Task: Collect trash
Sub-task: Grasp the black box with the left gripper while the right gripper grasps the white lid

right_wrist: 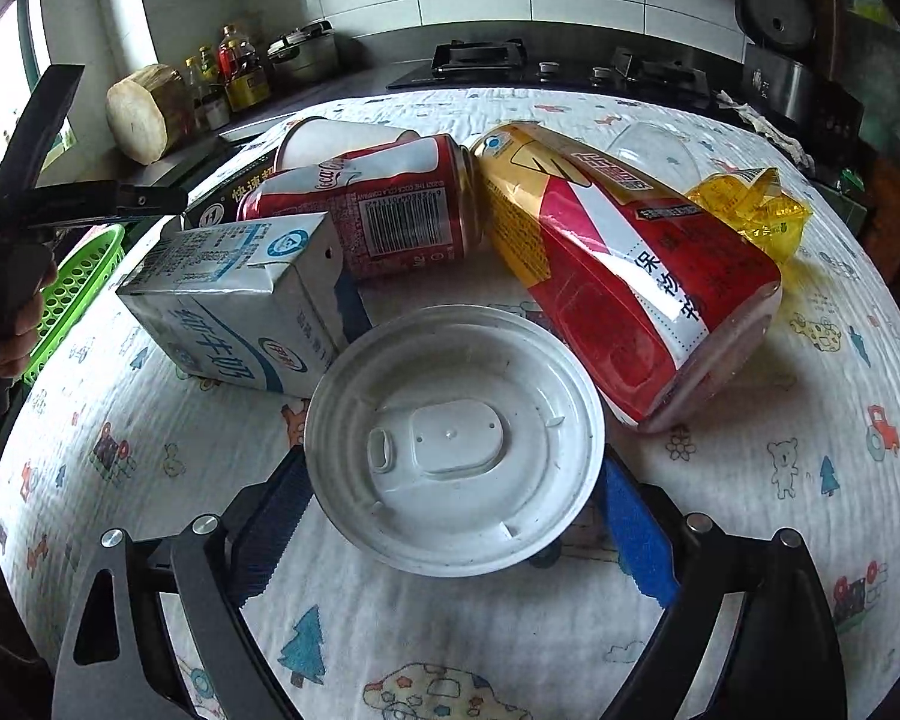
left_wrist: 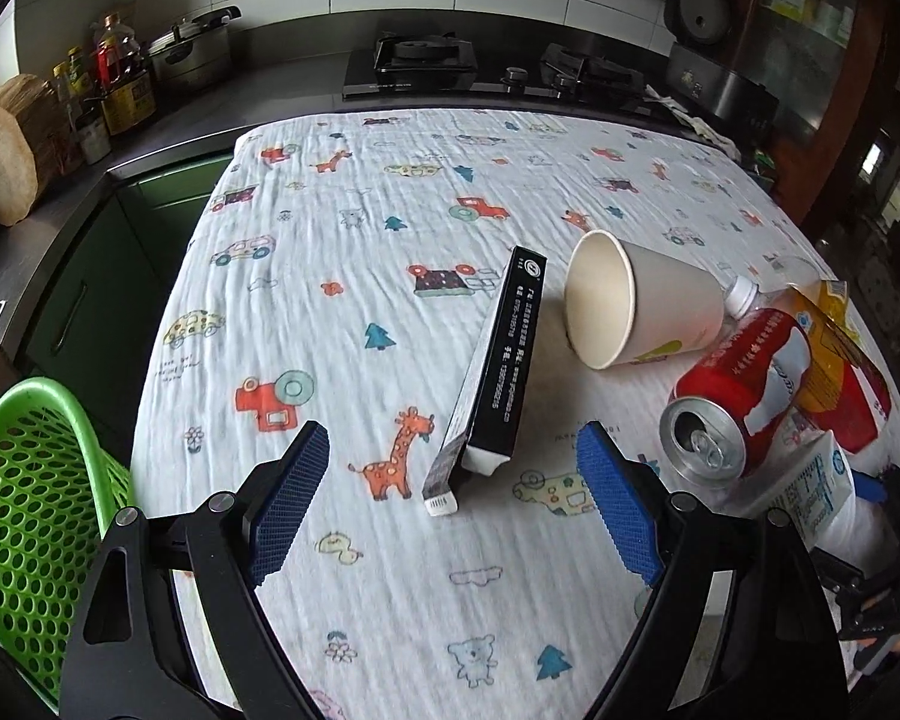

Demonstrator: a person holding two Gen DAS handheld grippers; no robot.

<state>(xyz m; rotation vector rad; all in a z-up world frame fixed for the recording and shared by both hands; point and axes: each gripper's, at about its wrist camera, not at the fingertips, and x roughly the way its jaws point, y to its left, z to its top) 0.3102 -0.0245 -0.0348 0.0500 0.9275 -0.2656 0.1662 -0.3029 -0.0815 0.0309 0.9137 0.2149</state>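
Note:
My left gripper (left_wrist: 450, 480) is open just short of the near end of a black and white box (left_wrist: 492, 384) lying on the printed cloth. A paper cup (left_wrist: 636, 300) lies on its side beyond it, beside a red cola can (left_wrist: 738, 396) and a red and yellow bottle (left_wrist: 840, 372). My right gripper (right_wrist: 456, 516) is shut on a white cup lid (right_wrist: 456, 438), with a finger at each rim. Behind the lid lie a milk carton (right_wrist: 240, 300), the cola can (right_wrist: 378, 210), the bottle (right_wrist: 618, 258) and a yellow wrapper (right_wrist: 750, 204).
A green mesh basket (left_wrist: 24, 516) hangs off the table's left edge; it also shows in the right wrist view (right_wrist: 72, 294). Behind the table are a stove (left_wrist: 486, 69), a rice cooker (left_wrist: 714, 42), a wooden block (left_wrist: 6, 156) and bottles.

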